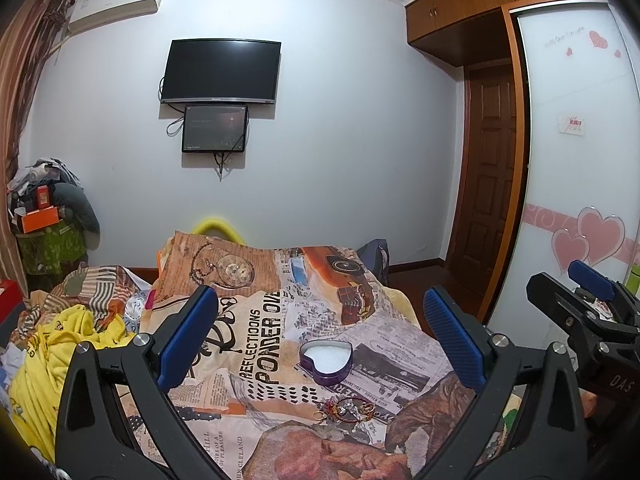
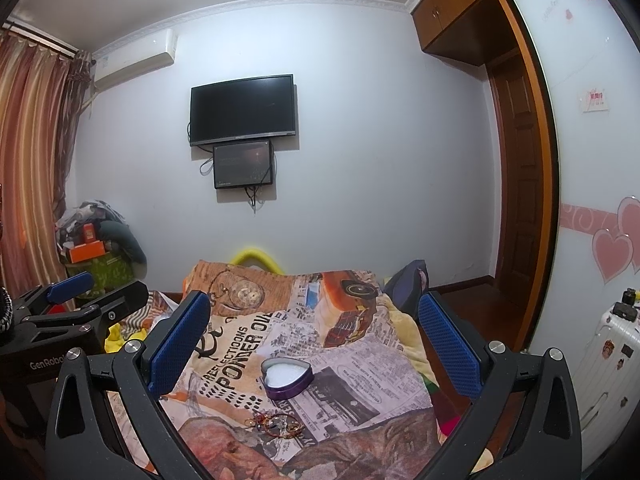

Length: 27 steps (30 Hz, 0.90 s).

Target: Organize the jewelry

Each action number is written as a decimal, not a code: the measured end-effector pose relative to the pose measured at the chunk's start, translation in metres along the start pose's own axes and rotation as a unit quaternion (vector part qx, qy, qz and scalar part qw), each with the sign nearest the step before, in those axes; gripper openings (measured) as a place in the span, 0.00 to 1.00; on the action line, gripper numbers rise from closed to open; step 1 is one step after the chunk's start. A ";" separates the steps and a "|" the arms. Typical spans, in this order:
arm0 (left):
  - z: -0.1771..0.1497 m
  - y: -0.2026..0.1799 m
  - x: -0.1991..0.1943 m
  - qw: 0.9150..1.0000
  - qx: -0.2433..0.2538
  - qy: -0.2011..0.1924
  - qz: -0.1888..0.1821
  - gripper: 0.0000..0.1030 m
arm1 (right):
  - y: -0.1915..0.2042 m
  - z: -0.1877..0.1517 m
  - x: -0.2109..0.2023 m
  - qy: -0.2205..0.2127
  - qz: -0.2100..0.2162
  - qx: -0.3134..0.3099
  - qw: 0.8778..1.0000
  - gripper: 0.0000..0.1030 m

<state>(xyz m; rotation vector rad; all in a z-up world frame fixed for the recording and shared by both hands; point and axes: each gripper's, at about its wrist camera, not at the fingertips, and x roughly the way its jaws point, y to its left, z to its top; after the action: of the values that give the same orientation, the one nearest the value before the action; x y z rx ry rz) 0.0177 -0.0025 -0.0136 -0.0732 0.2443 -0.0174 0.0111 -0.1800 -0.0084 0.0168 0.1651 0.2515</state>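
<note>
Both grippers hover over the bed, side by side, aimed at the far wall. Left gripper (image 1: pixel 320 336) has its jaws spread wide, nothing between the blue pads (image 1: pixel 188 332). Right gripper (image 2: pixel 316 340) is the same: jaws spread, holding nothing. Each shows in the other's view at the frame edge, also with fingers apart. Heart tin (image 1: pixel 327 360) sits lidless on the blanket (image 1: pixel 256 344), purple wall, white lining, nothing visible inside. Jewelry pile (image 1: pixel 346 408) lies on the blanket just in front of the tin, on the camera side, near but not touching it: a red bangle, a couple of gold rings, some small tangled bits too fine to sort out. In the right view the tin (image 2: pixel 287 376) and jewelry (image 2: pixel 276 426) fall between the fingers, jewelry nearer. Neither gripper touches tin or jewelry. Yellow clothes (image 1: pixel 60 356) are heaped on the bed's left side. TV (image 1: pixel 220 70) hangs on the wall with a smaller screen (image 1: pixel 215 128) below it; wardrobe (image 1: pixel 576 152) stands to the right.
</note>
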 end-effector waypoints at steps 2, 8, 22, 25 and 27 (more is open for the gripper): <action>-0.002 0.000 0.003 1.000 0.000 0.003 0.000 1.00 | -0.001 0.000 0.003 0.005 0.000 0.001 1.000 1.00; -0.009 0.005 0.020 1.000 -0.003 0.023 0.004 1.00 | -0.006 -0.003 0.014 0.024 -0.001 0.003 1.000 1.00; -0.057 0.039 0.102 0.989 0.005 0.145 0.028 1.00 | -0.020 -0.051 0.077 0.146 -0.039 -0.030 0.988 1.00; -0.071 0.042 0.120 0.984 0.016 0.178 0.028 1.00 | -0.018 -0.068 0.090 0.179 -0.035 -0.056 0.982 1.00; -0.081 0.044 0.130 0.980 0.021 0.197 0.026 1.00 | -0.016 -0.080 0.099 0.202 -0.030 -0.072 0.976 1.00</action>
<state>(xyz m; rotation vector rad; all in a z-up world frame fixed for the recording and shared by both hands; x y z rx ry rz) 0.1251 0.0319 -0.1265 -0.0212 0.6424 0.0150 0.0966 -0.1709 -0.1041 -0.1844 0.5509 0.2037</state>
